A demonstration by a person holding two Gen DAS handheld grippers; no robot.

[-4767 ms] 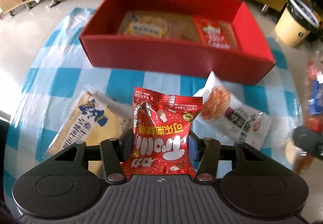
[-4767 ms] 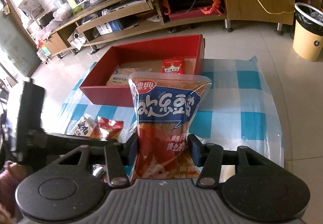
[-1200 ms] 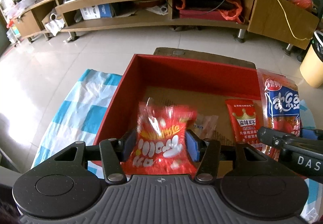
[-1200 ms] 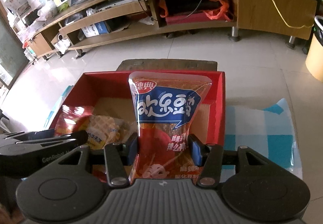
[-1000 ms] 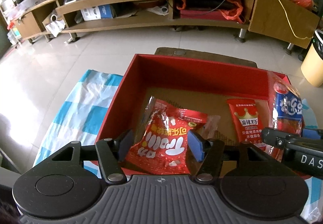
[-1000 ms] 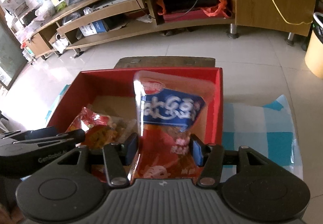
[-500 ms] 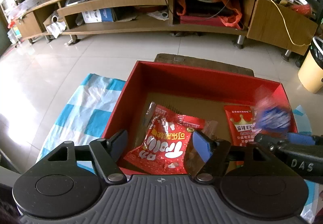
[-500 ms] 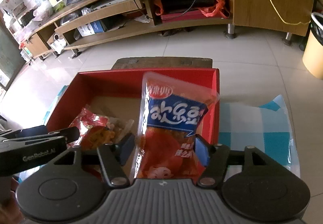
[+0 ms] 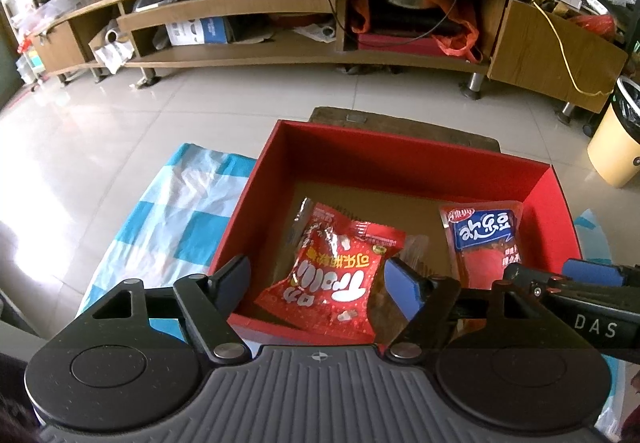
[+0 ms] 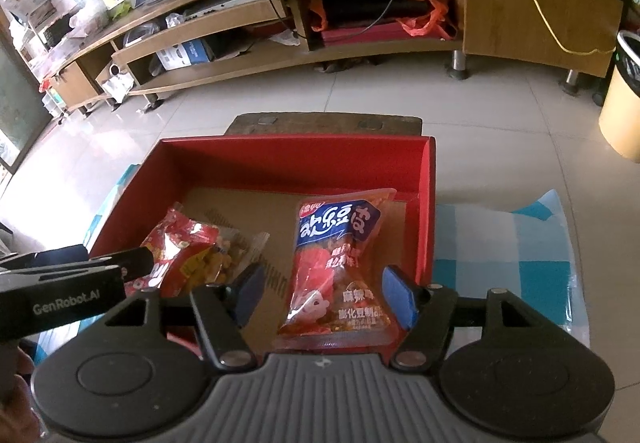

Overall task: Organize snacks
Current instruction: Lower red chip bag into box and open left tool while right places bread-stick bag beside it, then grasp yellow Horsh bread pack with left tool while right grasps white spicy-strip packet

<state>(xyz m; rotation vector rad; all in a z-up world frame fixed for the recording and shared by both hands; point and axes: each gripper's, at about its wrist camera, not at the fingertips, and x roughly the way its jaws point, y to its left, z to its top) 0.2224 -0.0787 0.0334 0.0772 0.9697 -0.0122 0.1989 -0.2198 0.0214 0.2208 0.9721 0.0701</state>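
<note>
Two tongs, both spread wide, gripping nothing. Left tongs (image 9: 318, 285): red snack bag (image 9: 334, 277) lies loose between the fingers, inside the red box (image 9: 404, 159). Right tongs (image 10: 322, 293): blue-and-red snack bag (image 10: 340, 263) lies loose between its fingers, same box, near the wall on the tongs' right side.
</note>
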